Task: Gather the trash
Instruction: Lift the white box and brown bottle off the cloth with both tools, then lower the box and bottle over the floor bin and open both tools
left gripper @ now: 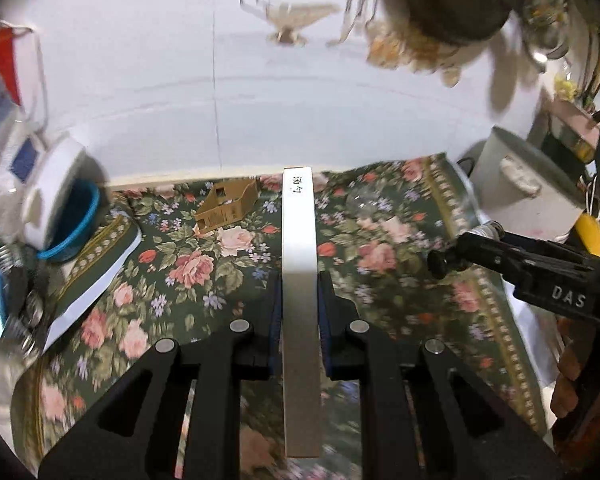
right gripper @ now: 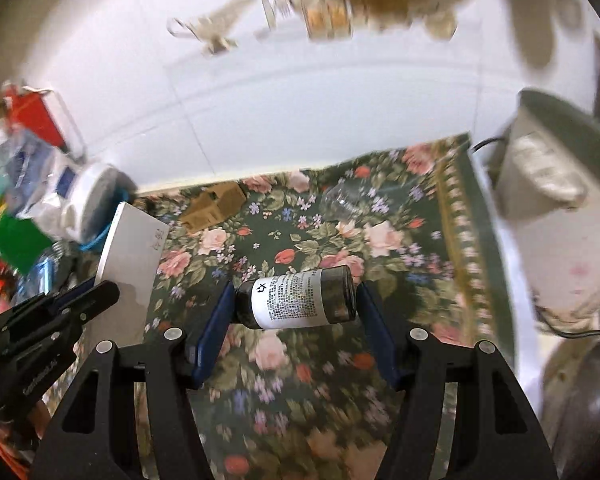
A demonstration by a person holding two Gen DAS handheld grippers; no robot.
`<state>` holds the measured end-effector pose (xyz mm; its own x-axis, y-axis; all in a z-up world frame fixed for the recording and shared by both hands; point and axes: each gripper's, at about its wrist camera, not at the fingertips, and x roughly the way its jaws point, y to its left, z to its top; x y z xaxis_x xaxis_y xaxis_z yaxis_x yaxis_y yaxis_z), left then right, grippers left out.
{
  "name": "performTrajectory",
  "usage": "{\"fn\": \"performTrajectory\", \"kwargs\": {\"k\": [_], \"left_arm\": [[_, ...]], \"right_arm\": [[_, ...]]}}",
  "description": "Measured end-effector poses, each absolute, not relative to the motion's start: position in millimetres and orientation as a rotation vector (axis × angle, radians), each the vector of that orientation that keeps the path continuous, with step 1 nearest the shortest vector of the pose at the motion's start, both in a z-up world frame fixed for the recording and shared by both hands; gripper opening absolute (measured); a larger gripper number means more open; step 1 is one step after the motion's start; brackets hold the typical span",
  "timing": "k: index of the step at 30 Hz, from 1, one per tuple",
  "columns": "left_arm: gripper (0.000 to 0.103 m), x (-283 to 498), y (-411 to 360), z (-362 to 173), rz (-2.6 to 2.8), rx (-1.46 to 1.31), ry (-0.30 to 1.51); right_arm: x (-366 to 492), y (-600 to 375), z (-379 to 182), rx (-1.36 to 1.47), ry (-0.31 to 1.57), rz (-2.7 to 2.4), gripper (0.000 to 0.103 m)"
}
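Floral-cloth tabletop (left gripper: pixel 204 280) under a white wall. Nearest, left tongs (left gripper: pixel 299 312) pinched narrow on a flat white box (left gripper: pixel 299 264) held edge-on. Right tongs (right gripper: pixel 296 312) half spread, clamping a dark labelled bottle (right gripper: pixel 296 298) sideways, end to end. Farther back, brown cardboard tray (left gripper: pixel 228 204) lying on the cloth.

Box (left gripper: pixel 299 312) sits between left fingers (left gripper: pixel 274 312); bottle (right gripper: pixel 296 298) lies crosswise between right fingers (right gripper: pixel 216 328). Carton (left gripper: pixel 226 204) rests on cloth (left gripper: pixel 380 248) beyond both.

Left gripper (left gripper: pixel 299 304) and right gripper (right gripper: pixel 296 316) both clamped, angled downward.
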<state>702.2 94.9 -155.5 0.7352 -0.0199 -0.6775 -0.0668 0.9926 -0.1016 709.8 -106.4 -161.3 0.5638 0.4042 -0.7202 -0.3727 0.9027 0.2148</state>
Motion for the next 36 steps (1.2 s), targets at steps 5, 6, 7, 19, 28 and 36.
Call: {"fn": "performTrajectory", "kwargs": {"k": [5,6,7,19,28,36], "left_arm": [[0.016,651,65,-124,0.057,-0.128,0.682],[0.016,640,59,-117,0.06,-0.123,0.669],[0.016,632,56,-113,0.062,-0.119,0.659],[0.016,527,55,-99,0.0,-0.119,0.627],[0.016,438,73,-121,-0.106,-0.081,0.671],[0.016,366,78,-143,-0.167,-0.071,0.746]], "right_arm": [[664,-131,-129,0.006,0.796,0.513,0.059],[656,-133,-123,0.001,0.785,0.518,0.059],[647,-136,-118,-0.003,0.772,0.523,0.059],[546,-134,-98,0.021,0.724,0.498,0.059],[444,-125,-123,0.113,0.764,0.369,0.059],[376,-124,-145,0.158,0.843,0.291,0.06]]}}
